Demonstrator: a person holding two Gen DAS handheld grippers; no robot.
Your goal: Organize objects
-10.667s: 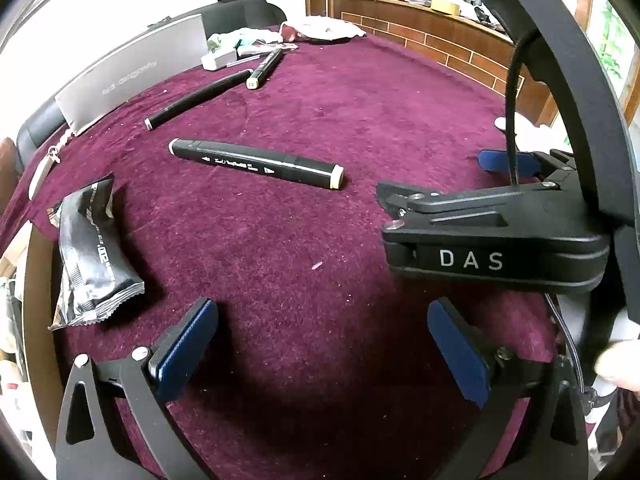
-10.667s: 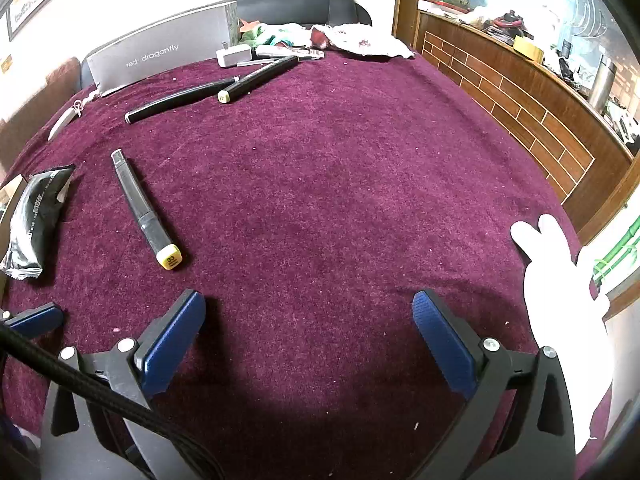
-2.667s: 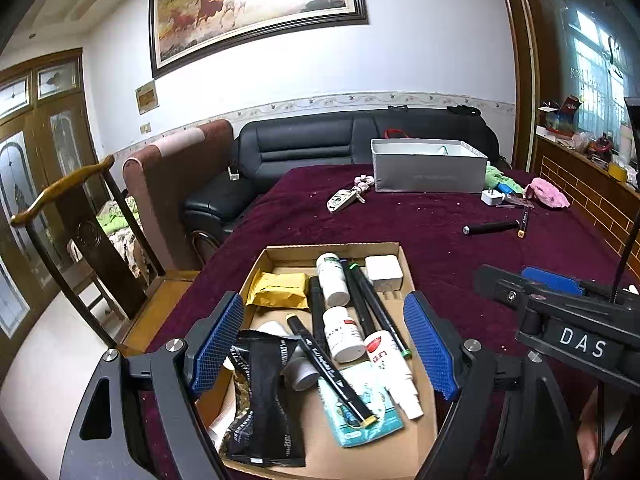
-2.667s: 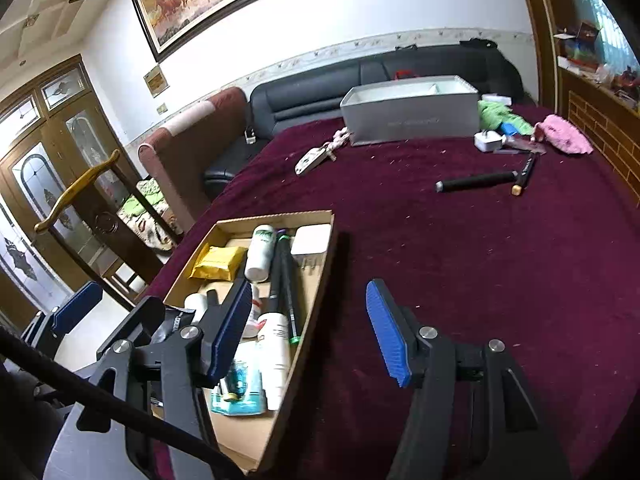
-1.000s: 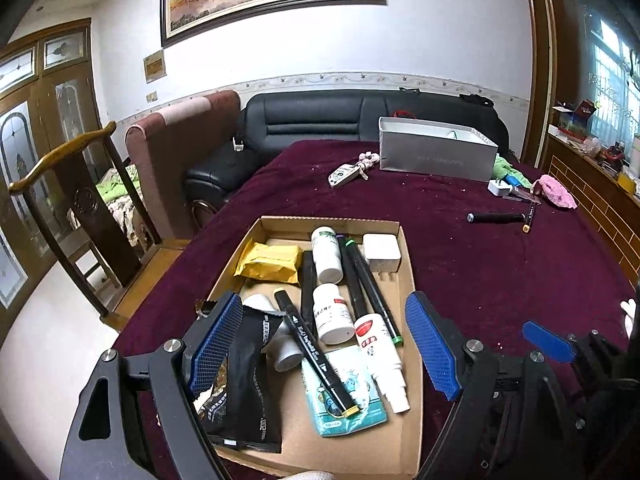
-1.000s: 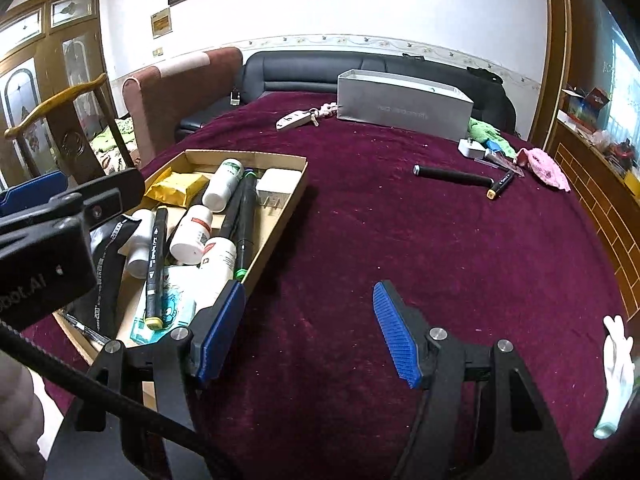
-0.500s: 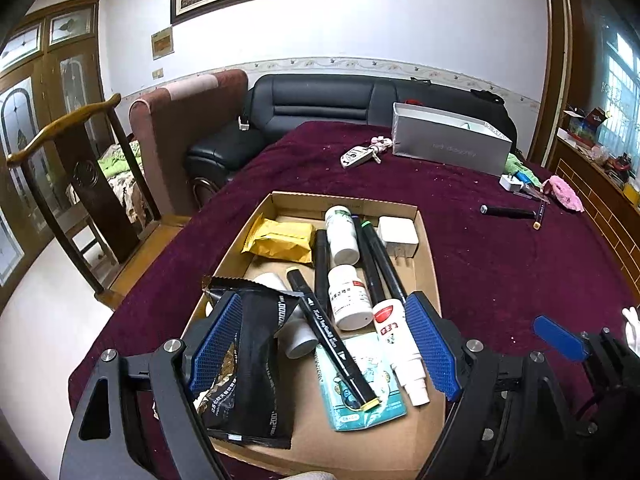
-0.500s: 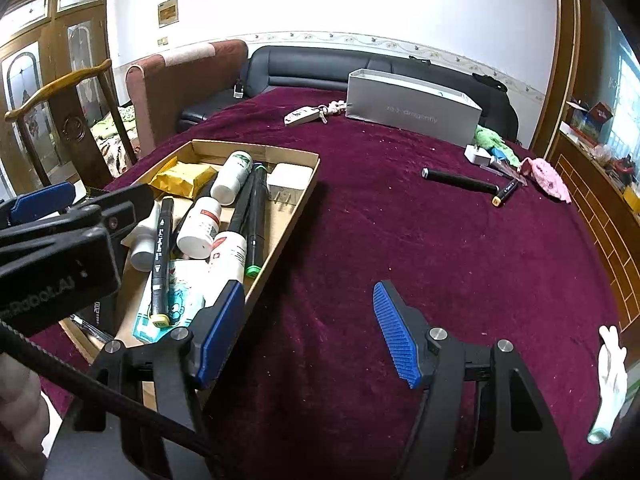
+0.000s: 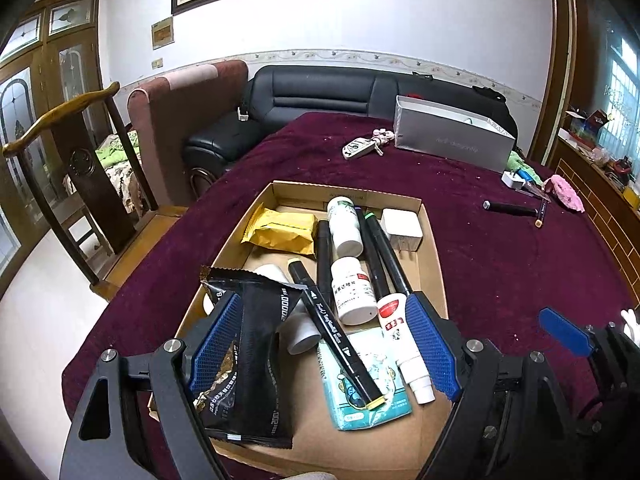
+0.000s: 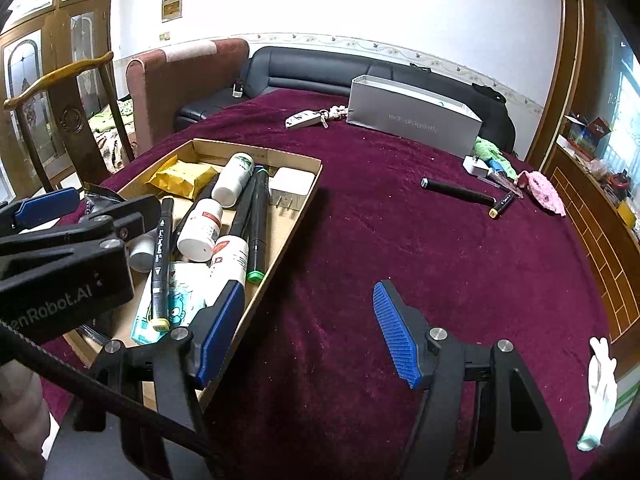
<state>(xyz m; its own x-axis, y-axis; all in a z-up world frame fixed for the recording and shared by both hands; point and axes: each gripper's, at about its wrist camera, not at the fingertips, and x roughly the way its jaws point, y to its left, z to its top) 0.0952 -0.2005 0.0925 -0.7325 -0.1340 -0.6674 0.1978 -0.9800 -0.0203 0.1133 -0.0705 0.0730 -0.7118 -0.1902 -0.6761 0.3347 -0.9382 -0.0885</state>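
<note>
The left gripper point(image 9: 320, 344) hangs over the near end of the cardboard tray point(image 9: 434, 240), fingers spread wide and empty, the black snack pouch point(image 9: 248, 360) lying loose beneath its left pad. The tray gathers markers, bottles and packets in rows, presumably so small items stay together. The right gripper point(image 10: 308, 332) hovers over the maroon tablecloth point(image 10: 400, 240) at the tray's 3 o'clock side, fingers likewise apart and empty. Two black pens point(image 10: 460, 194) lie uncollected at 1 o'clock, near the grey box point(image 10: 412, 120); these likely go next.
</note>
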